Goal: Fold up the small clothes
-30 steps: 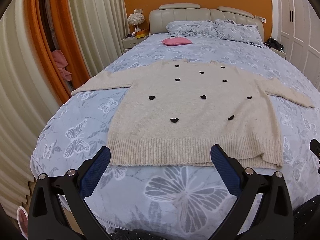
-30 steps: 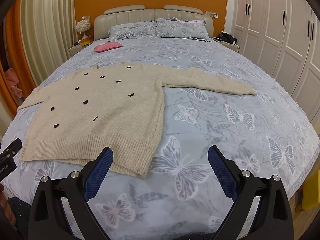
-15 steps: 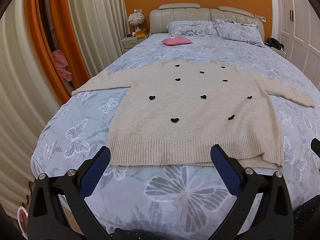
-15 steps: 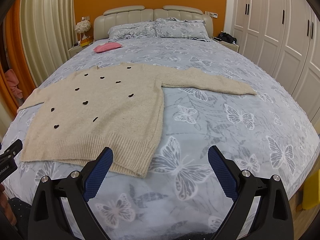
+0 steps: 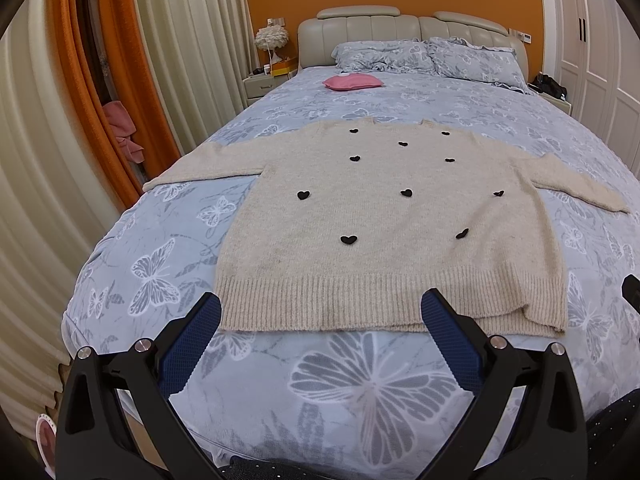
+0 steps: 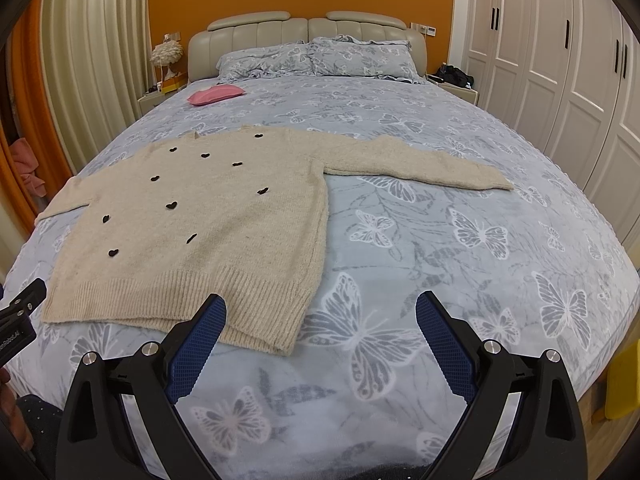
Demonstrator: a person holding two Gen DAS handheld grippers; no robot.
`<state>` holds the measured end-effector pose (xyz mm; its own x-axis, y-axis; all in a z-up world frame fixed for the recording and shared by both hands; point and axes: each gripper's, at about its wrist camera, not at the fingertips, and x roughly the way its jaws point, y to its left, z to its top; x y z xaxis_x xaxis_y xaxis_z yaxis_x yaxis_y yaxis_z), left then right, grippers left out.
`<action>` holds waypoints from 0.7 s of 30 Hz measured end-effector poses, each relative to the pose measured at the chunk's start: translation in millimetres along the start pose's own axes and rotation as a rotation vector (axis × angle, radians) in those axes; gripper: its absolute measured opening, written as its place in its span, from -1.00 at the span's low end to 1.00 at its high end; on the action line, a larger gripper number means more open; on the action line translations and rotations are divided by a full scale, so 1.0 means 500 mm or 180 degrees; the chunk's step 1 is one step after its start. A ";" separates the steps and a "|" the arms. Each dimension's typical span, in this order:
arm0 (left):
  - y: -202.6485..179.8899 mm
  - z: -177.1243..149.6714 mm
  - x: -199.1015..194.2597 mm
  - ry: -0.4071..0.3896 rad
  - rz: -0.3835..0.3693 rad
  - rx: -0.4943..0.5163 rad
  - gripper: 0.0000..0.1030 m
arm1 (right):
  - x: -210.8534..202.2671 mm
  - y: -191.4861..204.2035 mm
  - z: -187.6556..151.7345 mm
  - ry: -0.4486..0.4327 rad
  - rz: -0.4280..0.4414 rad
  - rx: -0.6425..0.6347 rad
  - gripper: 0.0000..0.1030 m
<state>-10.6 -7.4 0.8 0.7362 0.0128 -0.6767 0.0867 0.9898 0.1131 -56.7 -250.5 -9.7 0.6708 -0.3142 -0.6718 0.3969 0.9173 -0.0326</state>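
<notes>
A beige knit sweater (image 5: 384, 224) (image 6: 224, 224) dotted with small black hearts lies flat on the bed, hem toward me, both sleeves spread sideways. My left gripper (image 5: 320, 312) hovers open just before the middle of the ribbed hem, nothing between its blue pads. In the right wrist view my right gripper (image 6: 320, 312) is open too, above the bedspread beside the sweater's right hem corner (image 6: 280, 340). The right sleeve (image 6: 420, 164) stretches out to the right. Neither gripper touches the sweater.
The bed (image 5: 360, 380) has a blue butterfly-print cover. A pink cushion (image 5: 352, 82) lies near the pillows (image 6: 320, 56). Curtains (image 5: 80, 120) hang at the left, white wardrobe doors (image 6: 560, 80) stand at the right. The left gripper's edge (image 6: 20, 320) shows at the far left.
</notes>
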 end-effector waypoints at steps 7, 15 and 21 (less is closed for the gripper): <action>-0.002 0.000 -0.001 0.0000 0.0002 0.0003 0.90 | 0.001 -0.002 -0.001 0.0000 0.0000 0.0001 0.83; -0.003 0.000 -0.001 0.0000 0.0005 0.0004 0.90 | 0.001 -0.002 -0.001 0.0000 0.0001 0.0003 0.83; -0.004 0.000 -0.001 0.0000 0.0005 0.0003 0.90 | 0.001 -0.002 -0.001 -0.0001 0.0003 0.0003 0.83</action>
<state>-11.2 -9.2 1.0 0.7363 0.0142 -0.6765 0.0863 0.9896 0.1148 -57.3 -251.3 -10.3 0.6715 -0.3133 -0.6715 0.3968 0.9174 -0.0312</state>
